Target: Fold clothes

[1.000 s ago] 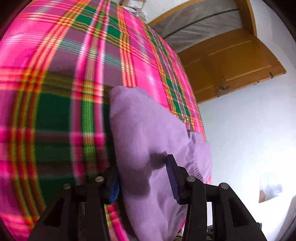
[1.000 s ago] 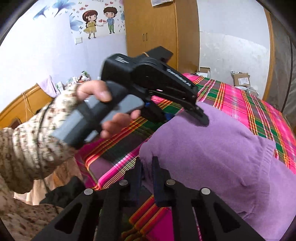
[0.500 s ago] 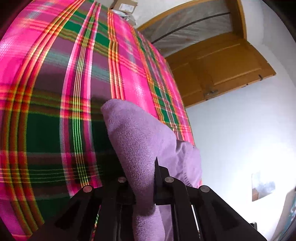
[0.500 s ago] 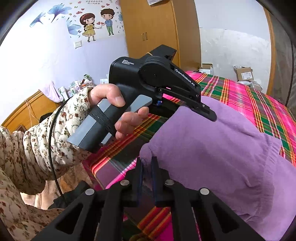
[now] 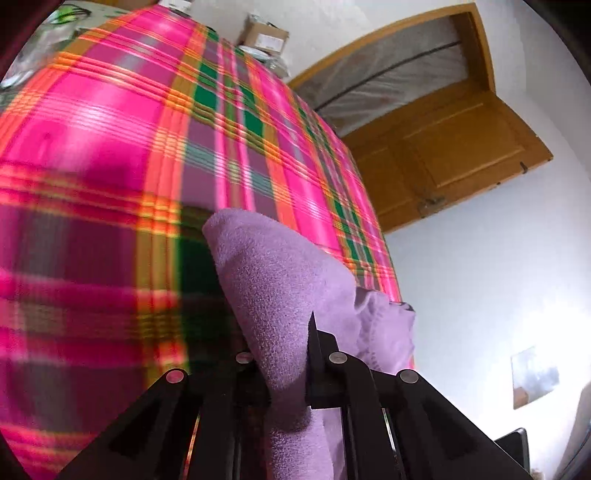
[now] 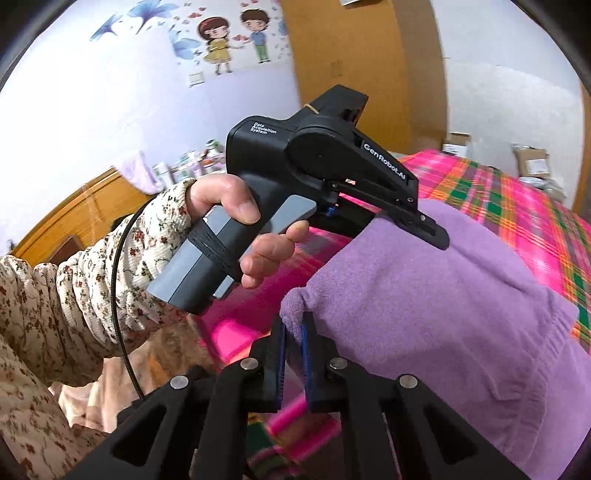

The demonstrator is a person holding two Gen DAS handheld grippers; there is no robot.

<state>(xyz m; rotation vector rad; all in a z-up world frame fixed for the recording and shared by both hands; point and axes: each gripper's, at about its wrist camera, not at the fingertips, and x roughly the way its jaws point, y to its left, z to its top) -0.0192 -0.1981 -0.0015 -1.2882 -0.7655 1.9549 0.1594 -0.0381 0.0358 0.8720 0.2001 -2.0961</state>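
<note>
Pinching a fold of the purple fleece garment [image 5: 280,295], the left gripper [image 5: 284,354] has its jaws clenched on the cloth, which bulges up between the black fingers [image 5: 321,354] and rises to a blunt peak ahead of them. The right gripper [image 6: 291,347] is likewise clamped on a corner of the same garment [image 6: 424,306], a small puckered knob of fabric squeezed between its blue pads [image 6: 305,354]. From these two held points the garment spreads out over the pink, green and orange plaid blanket [image 5: 110,147] that covers the bed, lifted at the gripped edge and draping down to the right in the right wrist view. In that view the left gripper [image 6: 424,229] is seen from the side, its tips pressed into the top of the raised fleece, and a hand [image 6: 236,221] in a floral sleeve [image 6: 92,280] grips its grey handle. Beyond the bed stand a wooden wardrobe [image 6: 351,62], a wall with cartoon stickers [image 6: 236,37] and cardboard boxes [image 5: 264,35]; the left wrist view shows an open wooden door [image 5: 443,155].
</note>
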